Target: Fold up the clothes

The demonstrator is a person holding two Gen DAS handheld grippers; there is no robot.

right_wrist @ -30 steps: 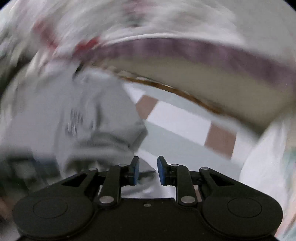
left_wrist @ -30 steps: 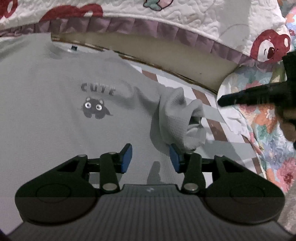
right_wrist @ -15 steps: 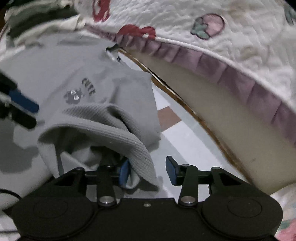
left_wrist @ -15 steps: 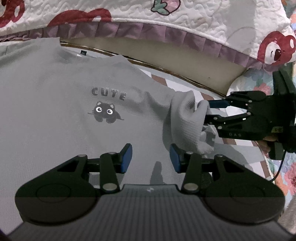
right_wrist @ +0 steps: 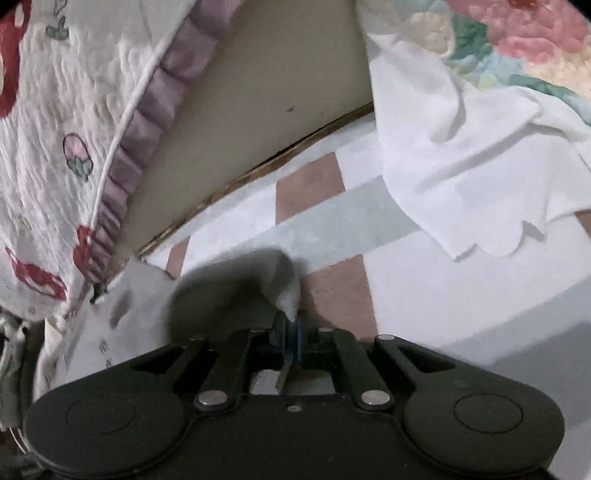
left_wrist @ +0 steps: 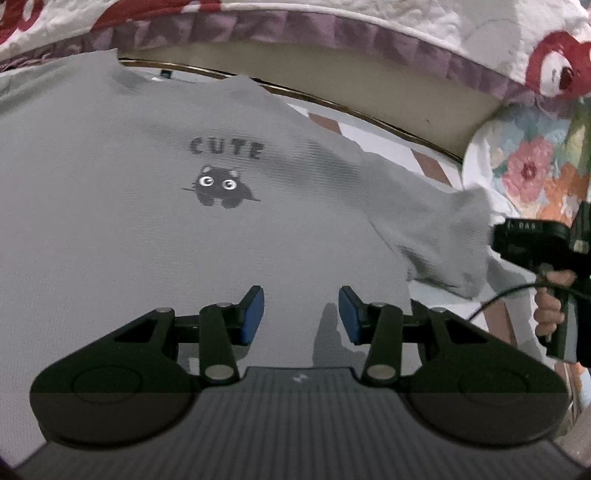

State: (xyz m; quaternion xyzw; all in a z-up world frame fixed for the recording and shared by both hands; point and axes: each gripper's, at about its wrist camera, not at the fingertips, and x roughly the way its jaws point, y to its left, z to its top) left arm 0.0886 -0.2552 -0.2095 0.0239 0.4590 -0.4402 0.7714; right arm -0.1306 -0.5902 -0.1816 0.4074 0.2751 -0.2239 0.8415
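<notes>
Bedding first, since it's the biggest thing around: a white quilted bedspread with red bear prints and a purple ruffled trim (left_wrist: pixel 332 33) hangs along the far edge, and a checked sheet in white, pink and pale grey squares (right_wrist: pixel 424 280) covers the surface everything lies on. Over at the right edge there's a floral quilt with a white underside (right_wrist: pixel 461 155) flopped onto the sheet.

Next up, the grey waffle-knit T-shirt with "CUTE" and a little black cat printed on the chest (left_wrist: pixel 155 229). It's spread flat, front up, filling most of the sheet's near-left area, neckline toward the far edge.

Its short grey sleeve (left_wrist: pixel 436 236) stretches out toward the right edge, and the cuff end is clamped in the right gripper (right_wrist: pixel 291 334). Those jaws have just been closing, with the fabric bunched between the blue pads. A person's hand (left_wrist: pixel 550 299) wraps the handle.

Left gripper (left_wrist: pixel 301 314) hovers over the shirt's lower right body, blue fingers (left_wrist: pixel 255 310) apart, nothing between them, only grey cloth underneath.
</notes>
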